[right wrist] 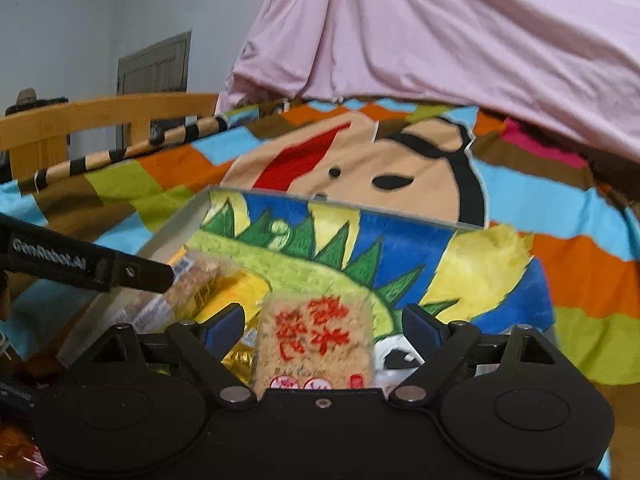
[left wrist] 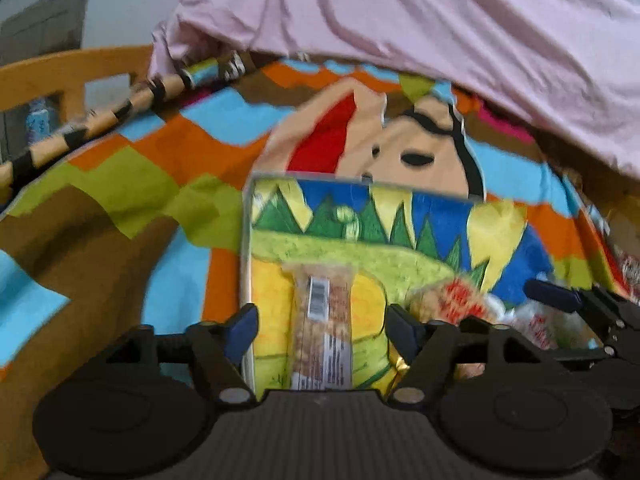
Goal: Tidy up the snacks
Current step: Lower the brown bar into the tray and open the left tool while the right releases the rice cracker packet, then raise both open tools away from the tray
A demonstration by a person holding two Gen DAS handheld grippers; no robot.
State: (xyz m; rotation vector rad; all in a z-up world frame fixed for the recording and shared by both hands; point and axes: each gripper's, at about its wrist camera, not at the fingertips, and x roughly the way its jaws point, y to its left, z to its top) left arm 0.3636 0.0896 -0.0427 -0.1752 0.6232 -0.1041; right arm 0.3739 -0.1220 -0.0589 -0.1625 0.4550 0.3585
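1. The left claw stands wide open over the near end of the box. Its blue-padded fingers sit well clear on either side of a long clear-wrapped nut bar and do not press it.
2. That bar lies flat in the box, running from the claw toward the box's middle. A white barcode label shows on its wrapper, with lines of small print too blurred to read.
3. The right claw is also wide open, at the near edge of the box. A square packet of puffed-rice cake lies between its fingers with a gap on each side, so nothing is gripped.
4. The packet carries large red characters and small red round seals near its bottom edge. I cannot make out what they say.
5. In the right wrist view the left claw's finger reaches in over the box's left wall. White lettering on it seems to read "GenRobot.AI".
6. A gold foil wrapper lies in the box between the bar and the rice-cake packet.
7. The box, painted inside with green spikes, blue and yellow, rests on a patchwork cartoon blanket. A pink cloth hangs beyond the box's far wall.
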